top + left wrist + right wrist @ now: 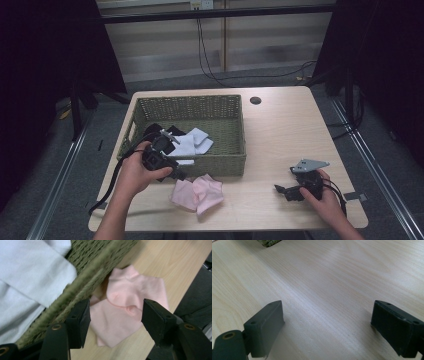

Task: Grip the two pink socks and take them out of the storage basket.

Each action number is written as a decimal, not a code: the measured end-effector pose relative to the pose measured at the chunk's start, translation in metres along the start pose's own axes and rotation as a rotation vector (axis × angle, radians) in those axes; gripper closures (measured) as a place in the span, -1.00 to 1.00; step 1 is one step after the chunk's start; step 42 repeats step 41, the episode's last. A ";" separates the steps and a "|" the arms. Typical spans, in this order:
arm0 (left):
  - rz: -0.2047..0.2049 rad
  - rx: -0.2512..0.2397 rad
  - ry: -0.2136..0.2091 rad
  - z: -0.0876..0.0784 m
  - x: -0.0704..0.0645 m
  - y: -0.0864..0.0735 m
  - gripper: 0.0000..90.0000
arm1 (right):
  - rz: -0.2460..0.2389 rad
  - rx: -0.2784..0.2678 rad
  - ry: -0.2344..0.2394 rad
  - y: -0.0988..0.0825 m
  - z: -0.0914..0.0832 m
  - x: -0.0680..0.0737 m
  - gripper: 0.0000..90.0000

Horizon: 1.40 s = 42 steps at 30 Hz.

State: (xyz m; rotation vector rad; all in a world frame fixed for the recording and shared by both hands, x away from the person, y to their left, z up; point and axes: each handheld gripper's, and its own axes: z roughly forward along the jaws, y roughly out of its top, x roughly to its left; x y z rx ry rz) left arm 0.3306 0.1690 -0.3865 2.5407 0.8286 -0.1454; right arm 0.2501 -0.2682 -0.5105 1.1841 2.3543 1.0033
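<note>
Two pale pink socks (197,192) lie overlapped on the wooden table (280,130), right against the front wall of a green woven basket (190,102). My left gripper (178,174) hovers over the basket's front rim, tilted down toward the socks. In the left gripper view its jaws stand apart, the left gripper (115,312) open, with the pink socks (130,307) below and beyond them, untouched. White cloth (194,142) and dark cloth (155,129) lie inside the basket. My right gripper (281,190) rests low at the table's front right, and in its own view the right gripper (327,315) is open over bare wood.
The basket rim (82,285) runs just beside my left jaw, with white cloth (30,272) behind it. A round cable hole (255,100) sits at the table's back. The basket's corner (268,243) shows far ahead of the right gripper. Cables hang behind the table.
</note>
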 end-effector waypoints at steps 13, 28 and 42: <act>-0.005 -0.012 0.048 0.016 0.010 -0.021 -0.16 | -0.008 -0.005 0.001 0.000 0.001 0.000 -0.77; 0.010 -0.005 0.048 0.032 0.010 -0.041 -0.30 | -0.008 -0.005 0.001 0.000 0.001 0.000 -0.77; 0.036 0.000 0.061 0.051 0.004 -0.049 -0.35 | -0.008 -0.005 0.001 0.000 0.001 0.000 -0.77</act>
